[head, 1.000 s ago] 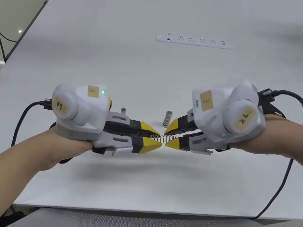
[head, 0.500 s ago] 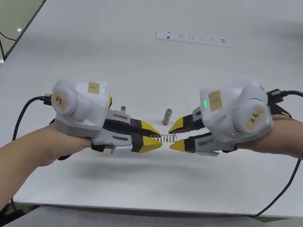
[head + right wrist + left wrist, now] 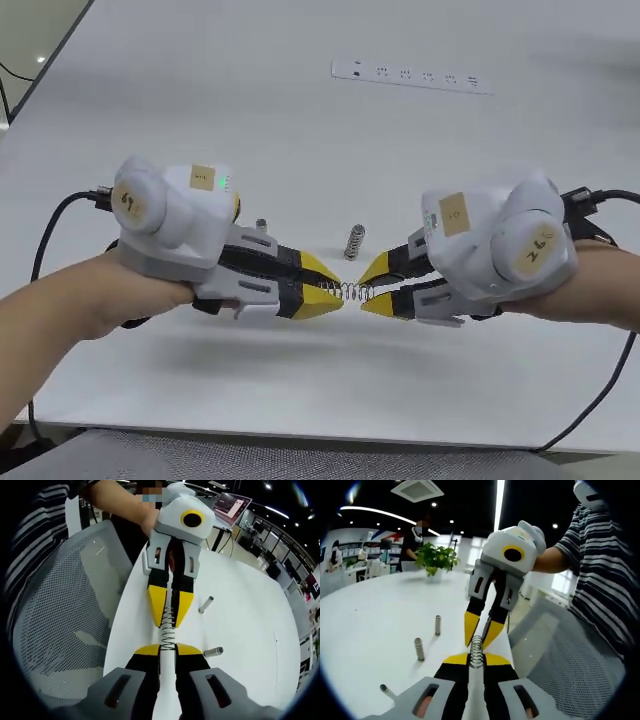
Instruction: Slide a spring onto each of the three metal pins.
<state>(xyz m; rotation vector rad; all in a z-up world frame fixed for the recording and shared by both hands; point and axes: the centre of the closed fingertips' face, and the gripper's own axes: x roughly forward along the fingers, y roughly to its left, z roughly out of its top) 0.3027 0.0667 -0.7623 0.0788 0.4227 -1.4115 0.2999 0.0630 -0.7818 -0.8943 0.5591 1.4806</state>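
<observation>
My left claw (image 3: pixel 322 296) is clamped on one end of the spring (image 3: pixel 352 291). The spring lies level above the table, its axis running tip to tip into my right claw (image 3: pixel 372 290). Those jaws are narrow round the other end, but I cannot tell if they pinch. Beyond, nearer my left claw, the bare pin (image 3: pixel 262 226) stands upright, crosswise to the spring. The loaded pin (image 3: pixel 354 241) is to its right.

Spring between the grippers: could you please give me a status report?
Left gripper shut on spring. Right gripper jaws around its far end, grip unclear. Spring level between them. Nothing in the way.
</observation>
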